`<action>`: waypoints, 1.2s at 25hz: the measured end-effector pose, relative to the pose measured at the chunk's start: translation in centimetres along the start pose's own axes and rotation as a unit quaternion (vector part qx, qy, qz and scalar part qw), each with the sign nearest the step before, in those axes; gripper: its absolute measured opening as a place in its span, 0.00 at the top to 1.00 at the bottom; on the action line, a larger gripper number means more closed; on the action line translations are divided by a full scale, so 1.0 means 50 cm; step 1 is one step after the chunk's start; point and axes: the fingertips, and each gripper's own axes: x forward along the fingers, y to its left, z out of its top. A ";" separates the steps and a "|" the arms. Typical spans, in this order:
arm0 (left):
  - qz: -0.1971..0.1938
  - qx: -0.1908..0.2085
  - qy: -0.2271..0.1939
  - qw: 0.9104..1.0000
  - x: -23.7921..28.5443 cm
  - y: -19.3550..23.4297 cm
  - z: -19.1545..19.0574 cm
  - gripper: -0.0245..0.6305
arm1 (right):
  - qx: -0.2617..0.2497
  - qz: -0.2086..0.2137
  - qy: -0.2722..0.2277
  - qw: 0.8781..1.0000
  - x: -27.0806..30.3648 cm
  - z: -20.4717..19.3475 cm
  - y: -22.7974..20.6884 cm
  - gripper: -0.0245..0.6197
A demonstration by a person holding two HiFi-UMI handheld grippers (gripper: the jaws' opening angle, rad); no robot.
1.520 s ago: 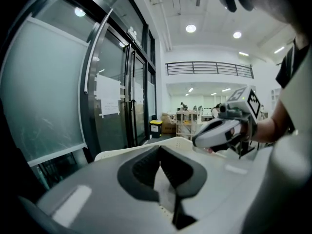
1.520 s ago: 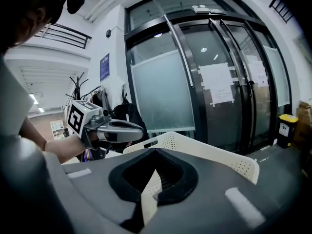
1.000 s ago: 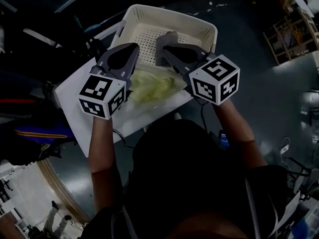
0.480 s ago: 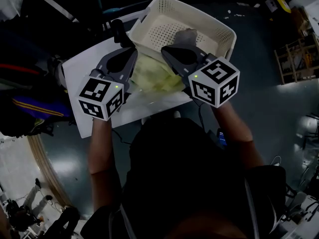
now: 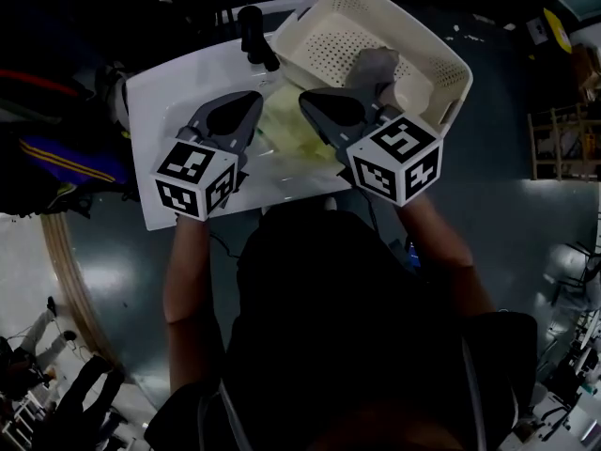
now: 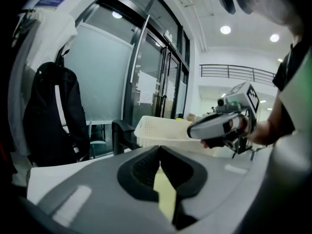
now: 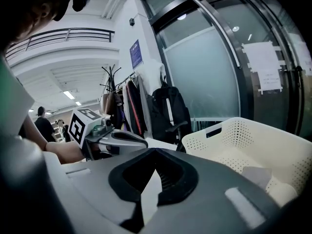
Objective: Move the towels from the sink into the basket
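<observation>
While L gripper (image 5: 252,98) and R gripper (image 5: 304,98) both sit closed w/ nothing held, yellow towel (image 5: 285,125) lies in sink (image 5: 169,87) btwn their tips, basket (image 5: 453,62) just past R gripper.

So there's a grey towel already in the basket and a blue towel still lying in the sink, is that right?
Not quite. What lies in the sink is a pale yellow-green towel, not a blue one, as the head view shows. The grey towel does lie in the basket.
</observation>
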 end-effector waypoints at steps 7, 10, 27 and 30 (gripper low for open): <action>-0.003 -0.012 0.026 1.000 0.003 0.001 -0.061 0.95 | 0.014 0.008 0.036 0.999 0.038 -0.064 0.013 0.96; -0.002 -0.008 0.045 0.999 0.006 0.005 -0.091 0.95 | 0.020 0.004 0.050 0.999 0.052 -0.092 0.013 0.96; -0.073 0.013 0.127 0.989 0.062 0.008 -0.223 0.95 | 0.088 -0.040 0.092 0.991 0.078 -0.202 -0.025 0.96; -0.090 0.026 0.146 0.985 0.079 0.013 -0.245 0.95 | 0.102 -0.053 0.099 0.988 0.080 -0.222 -0.034 0.96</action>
